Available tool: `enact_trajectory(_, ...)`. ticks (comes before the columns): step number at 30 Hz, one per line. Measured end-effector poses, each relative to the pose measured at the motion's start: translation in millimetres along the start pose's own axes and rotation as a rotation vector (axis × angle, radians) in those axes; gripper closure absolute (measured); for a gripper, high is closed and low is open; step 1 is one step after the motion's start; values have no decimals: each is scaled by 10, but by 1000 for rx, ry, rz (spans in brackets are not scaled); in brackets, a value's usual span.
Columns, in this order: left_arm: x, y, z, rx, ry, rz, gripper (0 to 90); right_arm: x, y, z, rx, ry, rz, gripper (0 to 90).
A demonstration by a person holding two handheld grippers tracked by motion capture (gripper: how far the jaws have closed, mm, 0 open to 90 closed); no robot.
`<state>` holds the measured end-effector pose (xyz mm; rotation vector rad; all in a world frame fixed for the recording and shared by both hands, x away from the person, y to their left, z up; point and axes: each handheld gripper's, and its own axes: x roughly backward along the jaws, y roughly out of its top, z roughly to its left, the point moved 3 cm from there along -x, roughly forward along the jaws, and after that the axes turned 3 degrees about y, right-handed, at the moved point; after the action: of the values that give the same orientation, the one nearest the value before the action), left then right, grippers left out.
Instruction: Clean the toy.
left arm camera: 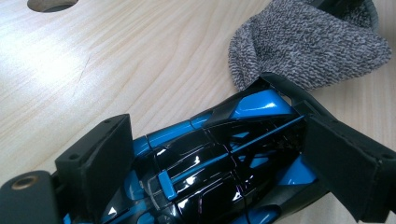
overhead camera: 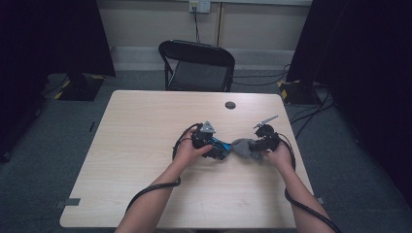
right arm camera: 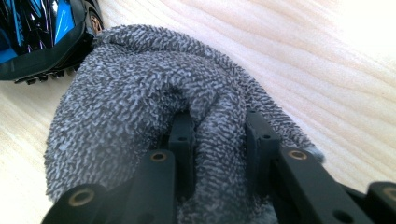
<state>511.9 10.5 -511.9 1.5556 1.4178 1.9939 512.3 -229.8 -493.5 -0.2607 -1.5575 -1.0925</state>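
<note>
High view: a light wooden table is seen from above, with a person's forearms reaching in from the bottom edge. The left gripper is held near the middle of the table, and a blue and black toy car is gripped between its jaws. Just to the right of it, a grey knitted cloth lies on the table, and the right gripper is set against the cloth's far side. A dark round hole is visible in the tabletop farther back, and a black folding chair stands behind the table.

In the left gripper view, the toy car is clamped across its glossy body by both black pads, which stand wide apart because of the car's width. The nose of the car is touching the edge of the grey cloth, which rests on the wood.

In the right gripper view, the jaws are nearly closed, and a thick fold of the cloth is pinched between them. A corner of the car is seen at the upper left, touching the cloth.
</note>
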Motion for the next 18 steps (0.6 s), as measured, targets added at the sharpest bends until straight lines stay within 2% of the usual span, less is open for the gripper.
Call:
enact_trajectory(12, 3, -5, 3, -2, -3, -3, 90, 86, -21, -50, -21, -44, -1, 669)
enact_trajectory(16, 2, -2, 4, -4, -4, -1, 89, 98, -48, -45, -43, -42, -15, 615)
enact_trajectory(18, 2, -1, 5, -3, -4, 0, 89, 115, -55, -30, -41, -35, -24, 551)
